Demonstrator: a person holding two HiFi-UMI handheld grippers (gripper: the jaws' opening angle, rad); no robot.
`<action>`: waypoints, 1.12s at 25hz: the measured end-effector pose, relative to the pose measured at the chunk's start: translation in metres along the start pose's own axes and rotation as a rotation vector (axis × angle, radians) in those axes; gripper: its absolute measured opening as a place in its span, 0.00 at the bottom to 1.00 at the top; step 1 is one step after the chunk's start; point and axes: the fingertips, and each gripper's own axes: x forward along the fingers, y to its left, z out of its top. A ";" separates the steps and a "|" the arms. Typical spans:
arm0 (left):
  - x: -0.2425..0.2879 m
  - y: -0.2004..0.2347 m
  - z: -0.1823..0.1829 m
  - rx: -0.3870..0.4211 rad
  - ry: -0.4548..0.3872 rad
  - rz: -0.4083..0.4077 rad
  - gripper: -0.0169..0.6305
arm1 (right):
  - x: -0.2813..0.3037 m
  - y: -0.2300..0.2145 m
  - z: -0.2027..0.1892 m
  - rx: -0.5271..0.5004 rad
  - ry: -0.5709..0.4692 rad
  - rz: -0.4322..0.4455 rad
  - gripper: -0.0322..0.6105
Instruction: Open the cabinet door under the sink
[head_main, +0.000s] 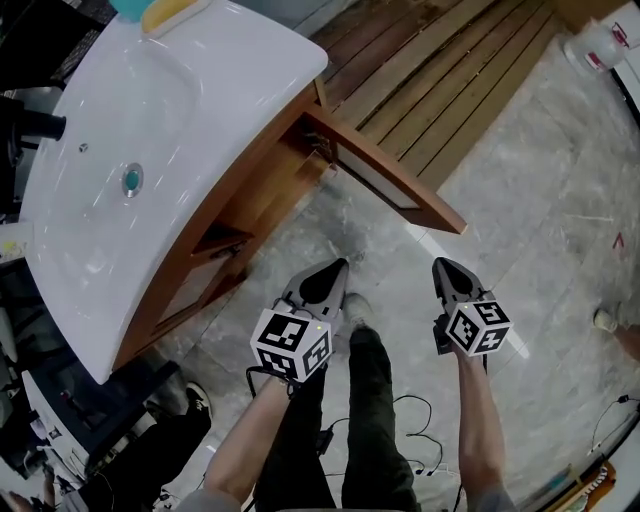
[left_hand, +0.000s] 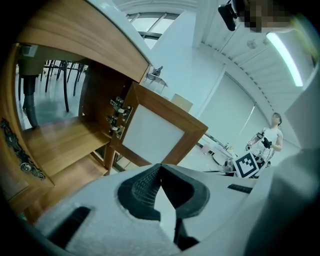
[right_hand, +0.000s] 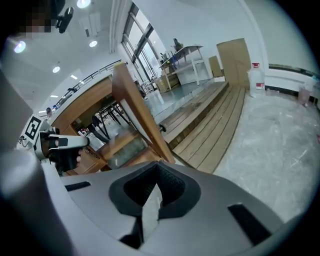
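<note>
We judge opening step done: cabinet door (head_main: 385, 178) under sink (head_main: 185, 105) stands swung wide, upper centre-right of head view, hinges (left_hand: 117, 117) and inner shelf (left_hand: 60, 142) exposed. Left tongs (head_main: 328, 280) and right tongs (head_main: 450, 275) both clenched, nothing between them, lower centre of frame, apart from door. Next move, as we see it: little left; any wider swing calls for a push on door's free edge.

Grey marble floor (head_main: 560, 200) meets wooden decking (head_main: 440, 70); tall windows (right_hand: 144, 47) behind.

Lab hall: freestanding sink (head_main: 170, 110), worktables (right_hand: 190, 52), floor cables (head_main: 426, 404).
</note>
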 end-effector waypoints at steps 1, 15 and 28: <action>0.001 -0.001 0.002 0.004 -0.001 -0.002 0.04 | -0.001 0.002 0.002 -0.002 -0.006 0.003 0.06; -0.041 -0.034 0.072 0.058 -0.060 -0.005 0.04 | -0.038 0.084 0.078 -0.045 -0.127 0.078 0.06; -0.156 -0.090 0.203 0.109 -0.229 0.026 0.04 | -0.146 0.202 0.208 -0.145 -0.309 0.160 0.06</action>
